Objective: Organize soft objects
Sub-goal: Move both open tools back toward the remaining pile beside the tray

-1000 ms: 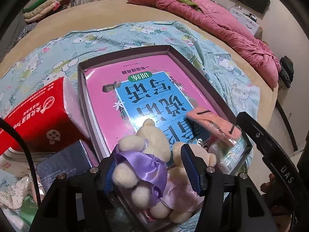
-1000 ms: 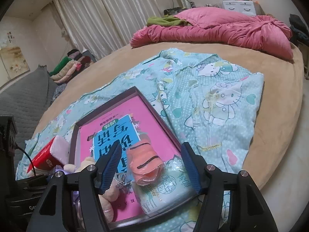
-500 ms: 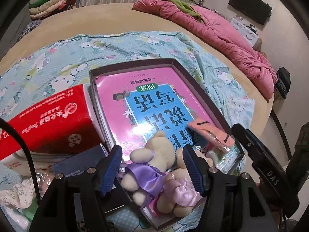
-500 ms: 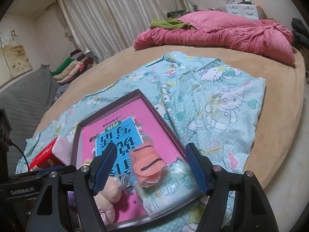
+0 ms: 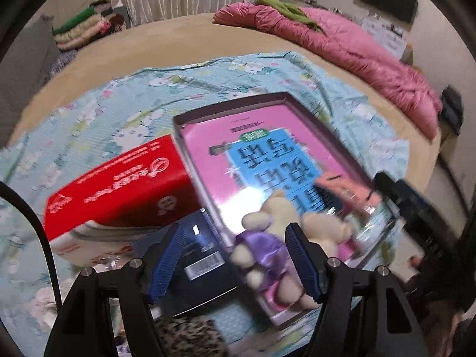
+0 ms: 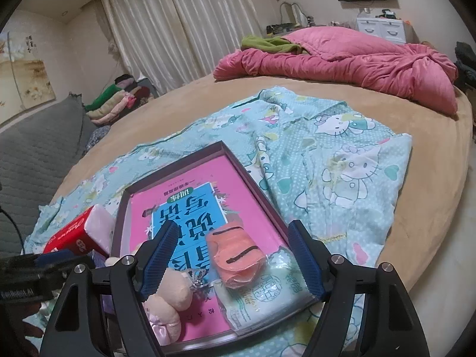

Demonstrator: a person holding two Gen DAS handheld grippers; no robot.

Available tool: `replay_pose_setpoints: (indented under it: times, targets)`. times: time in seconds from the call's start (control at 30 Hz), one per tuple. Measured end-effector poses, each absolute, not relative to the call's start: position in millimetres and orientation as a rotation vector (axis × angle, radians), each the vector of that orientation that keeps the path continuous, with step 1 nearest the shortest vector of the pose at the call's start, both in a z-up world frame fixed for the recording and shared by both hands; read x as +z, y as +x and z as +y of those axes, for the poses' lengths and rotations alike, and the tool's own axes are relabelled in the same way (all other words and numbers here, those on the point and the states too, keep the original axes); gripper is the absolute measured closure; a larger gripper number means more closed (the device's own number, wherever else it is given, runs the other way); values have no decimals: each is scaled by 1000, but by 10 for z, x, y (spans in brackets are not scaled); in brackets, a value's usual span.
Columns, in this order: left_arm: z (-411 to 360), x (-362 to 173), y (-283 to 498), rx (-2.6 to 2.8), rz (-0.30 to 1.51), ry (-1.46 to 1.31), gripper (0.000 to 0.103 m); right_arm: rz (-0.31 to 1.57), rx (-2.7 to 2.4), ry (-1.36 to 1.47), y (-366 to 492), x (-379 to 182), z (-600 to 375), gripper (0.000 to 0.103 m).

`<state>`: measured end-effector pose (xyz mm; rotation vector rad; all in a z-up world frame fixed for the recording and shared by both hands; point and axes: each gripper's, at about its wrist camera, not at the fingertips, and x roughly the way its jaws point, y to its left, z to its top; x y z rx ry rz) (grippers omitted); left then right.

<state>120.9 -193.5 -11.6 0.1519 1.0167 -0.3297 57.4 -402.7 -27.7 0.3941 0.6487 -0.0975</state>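
A shallow dark tray (image 5: 232,104) on the bed holds a pink and blue book (image 5: 253,154). A pair of cream plush bears in purple dress (image 5: 261,247) lies at the tray's near corner. My left gripper (image 5: 234,228) hovers above them, its jaws opening, pads clear of the plush. In the right wrist view an orange soft pouch (image 6: 235,253) rests on a white wipes packet (image 6: 261,294) in the tray (image 6: 250,175). My right gripper (image 6: 233,224) is open around the pouch without touching it. The bears (image 6: 169,294) lie to its left.
A red tissue box (image 5: 119,184) and a dark blue box (image 5: 202,255) sit left of the tray. A Hello Kitty blanket (image 6: 342,160) covers the tan bed under them. A pink quilt (image 6: 372,65) is piled at the far side; folded clothes (image 6: 116,104) are stacked far left.
My left gripper has risen and drawn back from the bears, its jaws widening; the bears stay in the tray. The right gripper's jaws have widened slightly around the orange pouch.
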Motion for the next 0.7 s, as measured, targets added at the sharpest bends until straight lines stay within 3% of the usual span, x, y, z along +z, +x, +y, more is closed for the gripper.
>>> replay_pose_setpoints:
  times: [0.27, 0.7]
  targets:
    - [-2091, -232, 1105, -319, 1012, 275, 33, 639, -96, 390, 541, -247, -4030, 26]
    - [-1999, -11, 855, -350, 974, 244, 30, 575, -49, 399, 324, 97, -3863, 24]
